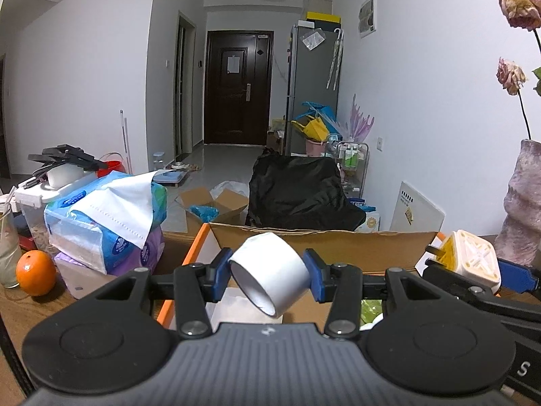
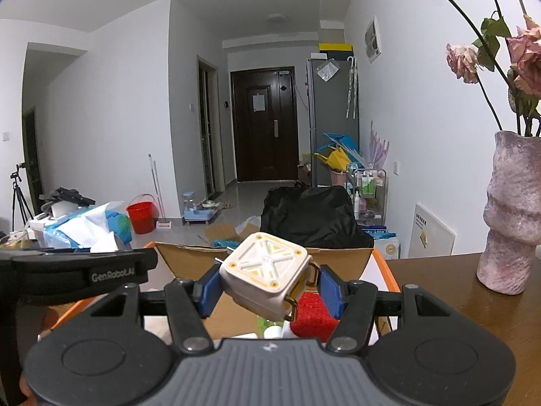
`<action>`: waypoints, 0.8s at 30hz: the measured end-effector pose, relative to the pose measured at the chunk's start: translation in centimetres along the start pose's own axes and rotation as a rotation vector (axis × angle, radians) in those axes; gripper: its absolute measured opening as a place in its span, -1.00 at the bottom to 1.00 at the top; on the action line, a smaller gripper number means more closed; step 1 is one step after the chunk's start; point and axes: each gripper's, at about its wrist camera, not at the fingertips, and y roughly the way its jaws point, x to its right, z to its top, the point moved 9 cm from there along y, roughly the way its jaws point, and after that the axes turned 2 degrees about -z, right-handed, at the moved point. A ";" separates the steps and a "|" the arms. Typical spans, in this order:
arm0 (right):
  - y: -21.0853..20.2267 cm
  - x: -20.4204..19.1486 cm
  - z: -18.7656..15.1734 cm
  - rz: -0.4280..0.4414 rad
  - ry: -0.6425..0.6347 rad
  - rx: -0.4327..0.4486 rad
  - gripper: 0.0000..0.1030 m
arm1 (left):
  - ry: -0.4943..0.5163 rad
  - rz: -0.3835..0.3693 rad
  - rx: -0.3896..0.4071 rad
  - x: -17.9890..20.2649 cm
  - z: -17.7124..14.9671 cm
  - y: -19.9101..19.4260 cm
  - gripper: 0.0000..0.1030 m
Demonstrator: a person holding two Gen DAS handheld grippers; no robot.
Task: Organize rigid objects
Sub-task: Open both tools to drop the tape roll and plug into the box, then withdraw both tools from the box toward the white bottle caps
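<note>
White tape roll [image 1: 270, 272]: tilted, clamped between left gripper [image 1: 269, 275] pads, frame centre, above cardboard box [image 1: 321, 243]. Cream plug adapter [image 2: 265, 275]: pinched in right gripper [image 2: 267, 287], centre, over the box.

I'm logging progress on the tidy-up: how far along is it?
Done: a red item and a small green item already lie in the cardboard box. In hand: the left tongs hold a white tape roll, the right tongs a cream plug adapter, both above the box. Left: release them.
</note>
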 end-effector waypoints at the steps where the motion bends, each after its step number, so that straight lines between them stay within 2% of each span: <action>1: 0.1 0.1 0.0 0.000 0.000 -0.003 0.15 | 0.001 0.002 -0.001 0.0 0.0 0.1 -0.09; 5: 0.4 0.3 -0.1 -0.005 0.001 -0.023 0.15 | 0.007 0.000 -0.011 0.0 -0.2 0.3 -0.06; 7: 0.5 0.5 -0.1 -0.004 0.005 -0.037 0.16 | 0.003 -0.002 -0.015 -0.1 -0.2 0.3 0.22; 9: 0.4 0.9 0.0 -0.020 0.005 -0.030 0.30 | -0.003 0.011 -0.016 -0.5 -0.3 0.3 0.70; 11: 0.1 1.1 0.2 -0.029 0.012 -0.021 0.76 | -0.005 0.031 -0.009 -0.7 -0.3 0.2 0.90; 12: 0.0 1.3 0.3 -0.033 0.017 -0.012 0.82 | -0.012 0.032 -0.009 -0.9 -0.3 0.1 1.00; 15: -0.3 1.7 0.5 -0.043 0.029 0.003 0.99 | -0.021 0.040 -0.009 -1.2 -0.2 0.1 1.00; 24: -0.5 1.9 0.4 -0.050 0.028 0.014 1.00 | -0.016 0.049 -0.009 -1.2 -0.3 -0.1 1.00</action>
